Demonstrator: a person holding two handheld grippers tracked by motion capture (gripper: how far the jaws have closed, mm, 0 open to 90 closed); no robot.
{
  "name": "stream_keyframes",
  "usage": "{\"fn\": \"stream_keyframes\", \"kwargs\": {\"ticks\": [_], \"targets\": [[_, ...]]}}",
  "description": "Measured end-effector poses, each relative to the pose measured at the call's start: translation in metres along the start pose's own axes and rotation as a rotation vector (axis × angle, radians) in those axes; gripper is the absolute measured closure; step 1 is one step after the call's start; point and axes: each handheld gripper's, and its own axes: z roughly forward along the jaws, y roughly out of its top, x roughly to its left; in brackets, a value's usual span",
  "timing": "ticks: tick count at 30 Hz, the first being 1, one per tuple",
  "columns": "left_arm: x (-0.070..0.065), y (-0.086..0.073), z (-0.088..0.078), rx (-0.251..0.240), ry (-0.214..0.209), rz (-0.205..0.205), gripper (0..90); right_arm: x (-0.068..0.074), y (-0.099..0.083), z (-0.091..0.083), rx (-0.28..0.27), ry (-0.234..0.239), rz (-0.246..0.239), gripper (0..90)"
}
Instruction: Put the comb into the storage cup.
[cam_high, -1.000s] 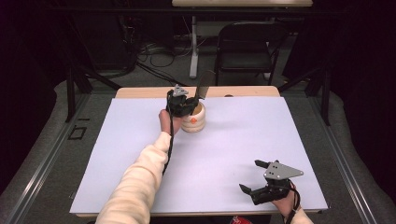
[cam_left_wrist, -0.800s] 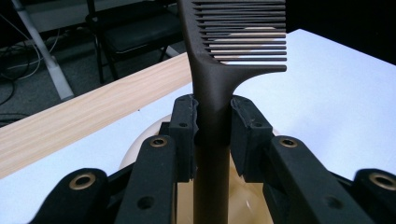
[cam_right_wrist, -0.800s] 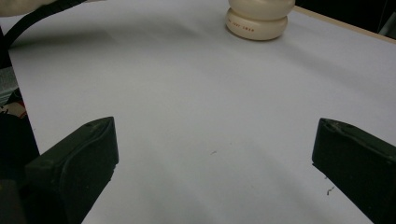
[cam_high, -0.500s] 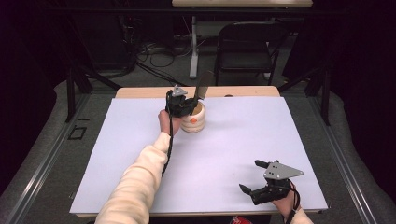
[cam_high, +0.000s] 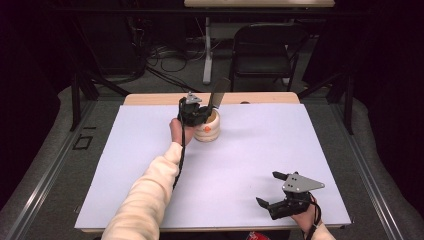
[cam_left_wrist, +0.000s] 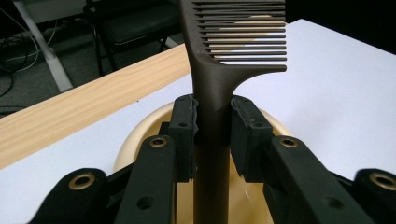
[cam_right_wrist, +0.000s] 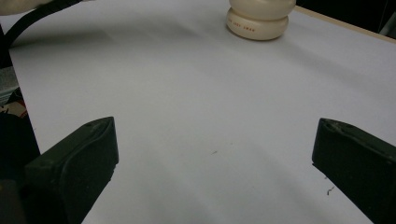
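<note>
A dark brown comb (cam_left_wrist: 219, 93) stands upright with its handle down inside a cream cup (cam_high: 208, 131). My left gripper (cam_left_wrist: 212, 126) is shut on the comb's handle just above the cup's rim (cam_left_wrist: 140, 126), pads pressed on both sides. In the high view that gripper (cam_high: 195, 112) sits at the cup near the table's far edge, with the comb (cam_high: 218, 93) sticking up from it. My right gripper (cam_high: 272, 192) rests open near the front right corner of the white sheet, nothing between its jaws. In the right gripper view the cup (cam_right_wrist: 259, 18) stands far off.
The white sheet (cam_high: 260, 150) covers most of the wooden table (cam_high: 150, 99), whose bare strip runs along the far edge. A folding chair (cam_high: 267, 47) and a white stand (cam_high: 207, 50) with cables are on the floor beyond the table.
</note>
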Motion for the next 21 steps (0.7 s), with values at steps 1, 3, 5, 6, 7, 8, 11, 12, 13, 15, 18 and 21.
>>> {"fn": "stream_keyframes", "kwargs": {"ticks": [1, 3, 5, 6, 7, 8, 11, 12, 13, 15, 18, 21], "targets": [[0.001, 0.0, 0.0, 0.006, 0.001, 0.003, 71.9, 0.0, 0.0, 0.0, 0.0, 0.002, 0.001, 0.0], [0.001, -0.001, 0.0, 0.004, 0.004, -0.002, 71.8, 0.0, 0.0, 0.001, 0.001, 0.002, 0.004, 0.0], [0.002, -0.002, 0.0, 0.005, 0.004, -0.005, 71.7, 0.0, 0.0, 0.0, -0.001, 0.002, 0.004, 0.0], [0.002, -0.002, 0.0, 0.003, 0.003, -0.004, 71.7, 0.0, 0.0, 0.0, -0.001, 0.001, 0.003, 0.0], [0.002, -0.003, 0.0, 0.002, 0.002, -0.004, 71.6, 0.0, 0.0, 0.0, 0.0, 0.002, 0.004, 0.0], [0.002, -0.003, 0.0, 0.0, 0.003, -0.006, 71.4, 0.0, 0.0, 0.0, 0.001, 0.003, 0.002, 0.0], [0.001, -0.002, -0.001, -0.005, 0.003, -0.008, 63.7, 0.0, 0.0, 0.0, 0.003, 0.002, 0.001, 0.0], [0.001, -0.002, -0.002, -0.007, -0.002, -0.005, 57.8, 0.0, 0.0, 0.0, 0.002, 0.002, 0.002, 0.0], [0.002, -0.001, -0.004, -0.012, -0.015, -0.003, 57.0, 0.0, 0.0, 0.0, 0.001, 0.002, 0.001, 0.0], [0.002, -0.001, -0.006, -0.013, -0.017, -0.007, 50.8, 0.0, 0.0, 0.0, 0.001, 0.001, 0.003, 0.0], [0.003, 0.0, -0.008, -0.011, -0.019, -0.008, 45.3, 0.0, 0.0, 0.0, 0.001, 0.002, 0.003, 0.0], [0.004, 0.001, -0.011, -0.013, -0.016, -0.015, 39.9, 0.0, 0.0, 0.0, 0.002, 0.002, 0.003, 0.0]]}}
